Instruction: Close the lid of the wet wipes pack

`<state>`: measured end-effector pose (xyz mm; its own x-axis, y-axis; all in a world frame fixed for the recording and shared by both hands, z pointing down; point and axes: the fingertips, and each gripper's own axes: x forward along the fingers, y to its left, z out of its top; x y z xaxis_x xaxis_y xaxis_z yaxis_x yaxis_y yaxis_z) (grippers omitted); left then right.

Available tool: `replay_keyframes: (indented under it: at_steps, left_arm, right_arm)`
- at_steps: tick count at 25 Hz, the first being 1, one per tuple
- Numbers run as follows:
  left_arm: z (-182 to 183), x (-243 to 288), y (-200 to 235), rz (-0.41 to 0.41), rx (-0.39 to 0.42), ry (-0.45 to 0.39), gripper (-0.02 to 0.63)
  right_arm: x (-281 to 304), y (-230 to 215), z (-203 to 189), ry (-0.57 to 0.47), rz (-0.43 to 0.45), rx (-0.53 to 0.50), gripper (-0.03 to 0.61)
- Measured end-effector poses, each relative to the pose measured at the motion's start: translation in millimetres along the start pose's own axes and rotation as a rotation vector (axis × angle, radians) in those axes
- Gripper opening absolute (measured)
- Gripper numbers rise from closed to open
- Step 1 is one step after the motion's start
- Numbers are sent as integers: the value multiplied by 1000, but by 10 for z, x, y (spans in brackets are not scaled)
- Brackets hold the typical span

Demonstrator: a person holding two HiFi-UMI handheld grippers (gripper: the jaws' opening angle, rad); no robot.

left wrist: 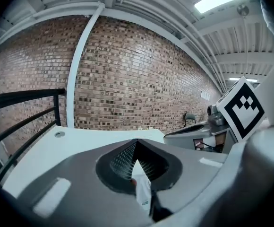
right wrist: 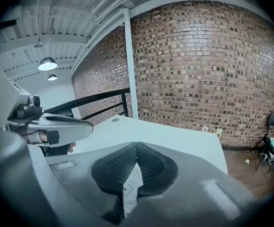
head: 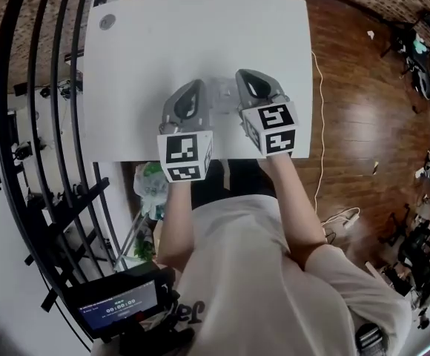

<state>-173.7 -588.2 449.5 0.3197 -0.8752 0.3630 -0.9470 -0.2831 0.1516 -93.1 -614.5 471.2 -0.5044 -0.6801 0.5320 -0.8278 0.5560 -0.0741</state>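
The wet wipes pack (head: 222,95) lies on the white table (head: 163,43) near its front edge; only a pale strip of it shows between the two grippers. My left gripper (head: 193,87) is over its left side and my right gripper (head: 244,75) over its right, both with jaws shut and tips together. In the left gripper view a white piece of the pack (left wrist: 142,184) with small print shows under the shut left gripper (left wrist: 136,144). The right gripper view shows the same white surface (right wrist: 130,186) under the right gripper (right wrist: 137,147). The lid is hidden.
A black metal railing (head: 30,124) runs along the table's left side. Wooden floor (head: 363,110) with a white cable (head: 320,124) lies to the right. A small round grommet (head: 107,21) sits at the table's far left corner. A brick wall (right wrist: 198,70) stands beyond the table.
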Motion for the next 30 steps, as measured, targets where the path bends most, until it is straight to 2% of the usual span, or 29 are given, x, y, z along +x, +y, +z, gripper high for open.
replay_keyframes:
  at_steps: [5, 10, 13, 20, 27, 30]
  left_arm:
    - [-283, 87, 98, 3, -26, 45, 15]
    - [-244, 57, -14, -3, -48, 53, 15]
    - [-339, 78, 2, -13, -54, 55, 15]
    - [-514, 174, -132, -34, -70, 68, 15]
    - [-681, 257, -256, -48, -70, 79, 15]
    - [-715, 227, -287, -58, -70, 84, 15]
  right_arm:
    - [171, 72, -222, 34, 3, 17, -11]
    - [25, 78, -328, 64, -5, 18, -9]
    - [59, 100, -482, 79, -10, 32, -9]
    - [146, -22, -423, 24, -17, 29, -9]
    - [227, -109, -562, 35, -9, 45, -9]
    - [147, 0, -623, 40, 12, 44, -9]
